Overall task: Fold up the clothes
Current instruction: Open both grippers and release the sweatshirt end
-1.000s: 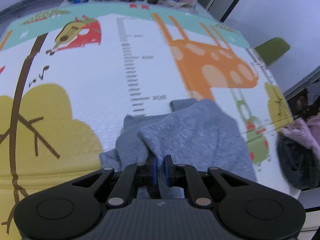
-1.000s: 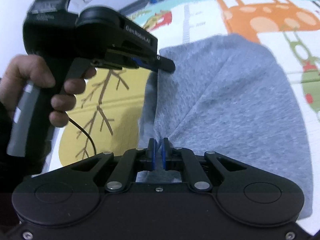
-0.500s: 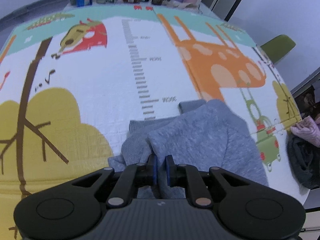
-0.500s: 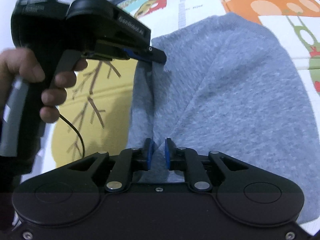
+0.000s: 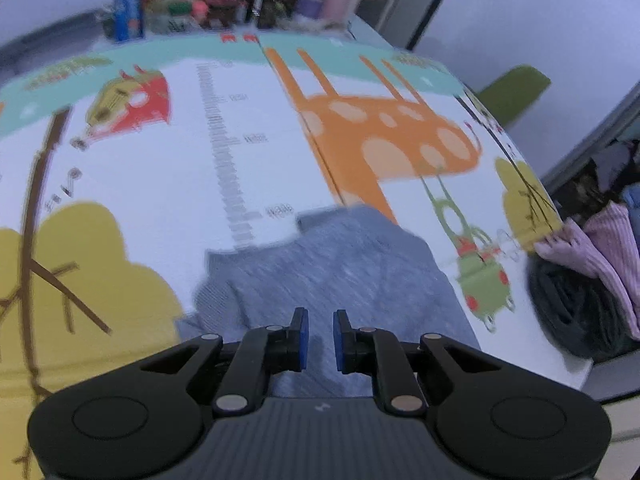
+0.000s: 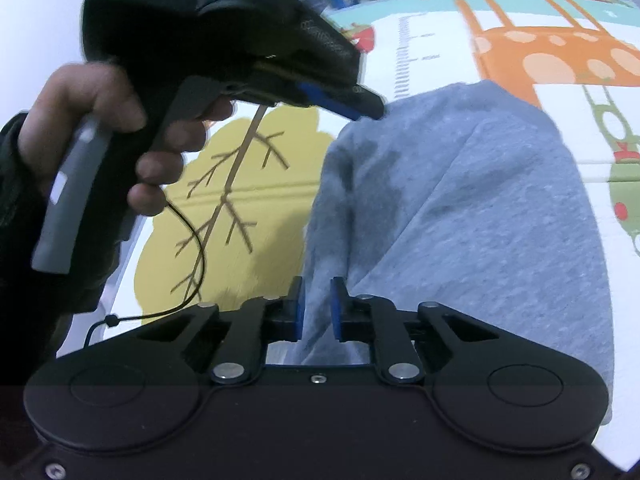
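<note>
Fleece, grey and soft, makes up the garment [image 6: 460,208] lying in a rumpled, folded heap on the near part of a cartoon play mat [image 5: 152,184], below the printed orange giraffe [image 5: 384,136] and beside the yellow tree; one layer is turned over another and a small flap pokes out at the far edge. The left gripper [image 5: 319,330] tilts steeply down above the cloth's near-left corner, its blue pads a little apart with nothing pinched between them; the fabric simply shows in the gap beneath. A hand [image 6: 120,136] is wrapped round its grey handle, fingers on the trigger, a thin black cord looping below. The right gripper [image 6: 317,308] also points down at the near edge, and a ridge of grey fabric stands up between its pads as the jaws are closing, though I cannot tell if they press on it yet. White mat lies free to the left and beyond the garment. The mat's right edge is close, with a dark and pink pile of clothes [image 5: 588,276] just past it, and bottles and toys [image 5: 216,0] line the far end.
</note>
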Demonstrator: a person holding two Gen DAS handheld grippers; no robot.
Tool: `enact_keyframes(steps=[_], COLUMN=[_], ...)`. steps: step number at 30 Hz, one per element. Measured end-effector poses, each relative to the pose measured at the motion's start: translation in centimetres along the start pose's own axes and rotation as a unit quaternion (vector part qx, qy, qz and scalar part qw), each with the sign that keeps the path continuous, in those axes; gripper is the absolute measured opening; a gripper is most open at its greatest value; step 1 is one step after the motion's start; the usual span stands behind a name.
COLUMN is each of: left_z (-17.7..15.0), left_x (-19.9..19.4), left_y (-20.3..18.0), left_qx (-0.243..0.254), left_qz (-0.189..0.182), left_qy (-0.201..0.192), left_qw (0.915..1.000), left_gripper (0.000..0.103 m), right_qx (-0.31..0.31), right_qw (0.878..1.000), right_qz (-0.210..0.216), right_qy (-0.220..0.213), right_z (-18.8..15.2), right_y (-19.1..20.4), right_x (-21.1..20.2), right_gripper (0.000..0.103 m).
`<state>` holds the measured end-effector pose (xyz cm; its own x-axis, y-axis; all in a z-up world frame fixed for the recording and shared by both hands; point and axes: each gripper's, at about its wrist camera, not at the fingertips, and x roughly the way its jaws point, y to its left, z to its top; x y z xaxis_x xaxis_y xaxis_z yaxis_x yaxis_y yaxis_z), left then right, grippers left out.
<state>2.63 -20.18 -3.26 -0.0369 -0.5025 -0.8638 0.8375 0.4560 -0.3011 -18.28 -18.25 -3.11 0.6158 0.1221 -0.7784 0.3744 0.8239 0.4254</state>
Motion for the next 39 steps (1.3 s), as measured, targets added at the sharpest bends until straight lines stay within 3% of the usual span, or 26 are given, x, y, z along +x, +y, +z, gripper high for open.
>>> enact_keyframes(steps=[5,10,16,23,31,35,39], left_z=[-1.1,-1.3,-0.5,0.3,0.6,1.1,0.9], left_x=[3.1,4.6,5.2,6.0,3.5,1.6,1.8], left_y=[1.2,3.0,3.1,2.3,1.0,-0.3,-2.5], left_qx=[-0.028,-0.066,-0.051,-0.025,-0.002,0.002,0.021], left_qz=[-0.004,-0.003,0.021,0.048,0.062,0.027,-0.004], left_qy=[0.039,0.046,0.040,0.033,-0.004,-0.023,-0.013], left_qw=[0.9988,0.9968,0.9977,0.9980,0.9981,0.9994,0.9997], left_gripper=[0.014,0.008,0.008,0.005,0.008,0.010,0.011], right_qx=[-0.018,-0.022,-0.031,-0.078,-0.064,-0.060,-0.030], right_qw=[0.999,0.998,0.996,0.993,0.996,0.998,0.999], right_qz=[0.007,0.007,-0.005,-0.025,-0.008,-0.013,-0.031], right_qy=[0.030,0.059,0.087,0.088,0.062,0.020,-0.011], right_z=[-1.2,-2.2,-2.2,-2.6,-2.4,-2.1,-2.0], right_y=[0.5,0.0,-0.1,1.1,1.5,1.2,-0.4], right_x=[1.0,3.4,6.0,6.7,3.9,1.1,-1.2], right_gripper=[0.011,0.010,0.007,0.006,0.011,0.014,0.014])
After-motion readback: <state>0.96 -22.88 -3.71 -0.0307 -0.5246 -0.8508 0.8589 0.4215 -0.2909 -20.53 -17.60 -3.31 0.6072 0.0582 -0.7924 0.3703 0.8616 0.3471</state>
